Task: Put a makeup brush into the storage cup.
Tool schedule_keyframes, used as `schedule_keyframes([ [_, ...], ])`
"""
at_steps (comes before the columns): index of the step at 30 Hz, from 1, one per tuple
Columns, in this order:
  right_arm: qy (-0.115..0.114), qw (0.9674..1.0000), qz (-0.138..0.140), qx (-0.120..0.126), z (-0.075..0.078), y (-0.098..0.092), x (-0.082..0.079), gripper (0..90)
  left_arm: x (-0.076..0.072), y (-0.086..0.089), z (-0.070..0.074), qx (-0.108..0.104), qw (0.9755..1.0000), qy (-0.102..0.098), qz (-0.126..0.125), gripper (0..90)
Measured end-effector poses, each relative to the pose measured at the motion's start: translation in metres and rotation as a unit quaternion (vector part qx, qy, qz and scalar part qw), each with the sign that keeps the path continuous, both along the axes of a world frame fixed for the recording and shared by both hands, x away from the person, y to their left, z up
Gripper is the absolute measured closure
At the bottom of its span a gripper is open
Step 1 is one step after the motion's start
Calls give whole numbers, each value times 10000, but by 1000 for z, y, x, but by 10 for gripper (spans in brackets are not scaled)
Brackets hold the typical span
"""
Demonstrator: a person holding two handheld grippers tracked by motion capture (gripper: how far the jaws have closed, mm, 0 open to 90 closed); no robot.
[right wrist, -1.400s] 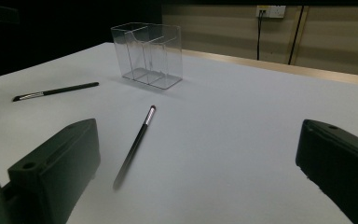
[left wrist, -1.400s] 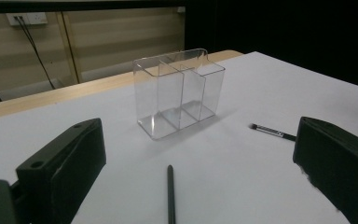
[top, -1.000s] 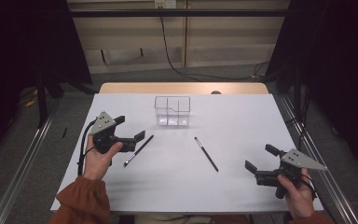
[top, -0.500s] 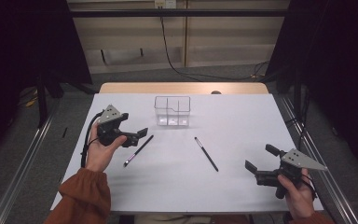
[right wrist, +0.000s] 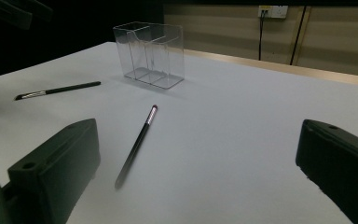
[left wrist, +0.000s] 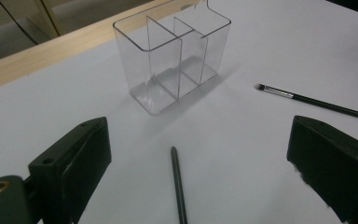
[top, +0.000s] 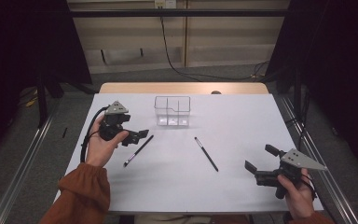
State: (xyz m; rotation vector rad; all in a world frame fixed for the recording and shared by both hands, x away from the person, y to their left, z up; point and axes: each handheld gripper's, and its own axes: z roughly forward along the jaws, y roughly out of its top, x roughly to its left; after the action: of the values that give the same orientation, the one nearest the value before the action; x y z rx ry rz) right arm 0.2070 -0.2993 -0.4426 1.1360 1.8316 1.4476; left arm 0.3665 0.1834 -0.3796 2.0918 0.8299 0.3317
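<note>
Now left gripper point(top: 140, 136) held wide above left brush point(top: 138, 150), right gripper point(top: 257, 163) wide near table point(top: 242, 196) edge, organizer point(top: 172, 111) apart.

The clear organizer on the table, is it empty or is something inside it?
Empty. The organizer stands upright with nothing in its compartments; both brushes lie on the table outside it.

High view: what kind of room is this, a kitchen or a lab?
Probably a lab or recording booth: a plain white table ringed by dark curtains, with just a clear organiser, two thin brushes and hand-held grippers.
</note>
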Motion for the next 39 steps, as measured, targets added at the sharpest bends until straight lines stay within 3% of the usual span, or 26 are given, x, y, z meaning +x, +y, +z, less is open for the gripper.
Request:
schedule_keyframes([
  [3,1,10000,10,-1,0,0,0,0,4,1,-2,8,9999,158,25,64],
  [7,-1,10000,12,1,0,0,0,0,7,-1,-2,330,9990,313,34,66],
  [10,6,10000,22,5,0,0,0,0,10,-3,-2,683,9965,478,32,66],
  [15,10,10000,27,5,0,0,0,0,12,-5,-5,863,9932,776,-85,60],
  [17,22,10000,26,-16,0,0,0,0,14,-6,-7,964,9905,956,-221,60],
  [19,22,10000,25,-8,0,0,0,0,16,-7,-10,1106,9882,1036,-204,63],
  [21,20,10000,29,-2,0,0,0,0,18,-6,-12,1167,9846,1278,-230,72],
  [23,21,10000,43,-27,0,0,0,0,20,-6,-14,1373,9813,1341,-152,77],
  [27,26,10000,49,-30,0,0,0,0,22,-7,-19,1589,9742,1594,-153,77],
  [29,24,10000,53,-32,0,0,0,0,22,-7,-21,1734,9710,1636,-196,76],
  [32,32,10000,64,-21,0,1,0,0,22,-9,-24,1813,9679,1719,-266,57],
  [33,36,10000,59,-27,0,1,0,0,22,-10,-25,1825,9682,1698,-221,58],
  [35,36,10000,60,-23,0,1,0,0,22,-11,-27,1945,9638,1802,-279,54],
  [39,39,10000,57,-33,0,1,0,0,21,-15,-32,2129,9594,1830,-281,52],
])
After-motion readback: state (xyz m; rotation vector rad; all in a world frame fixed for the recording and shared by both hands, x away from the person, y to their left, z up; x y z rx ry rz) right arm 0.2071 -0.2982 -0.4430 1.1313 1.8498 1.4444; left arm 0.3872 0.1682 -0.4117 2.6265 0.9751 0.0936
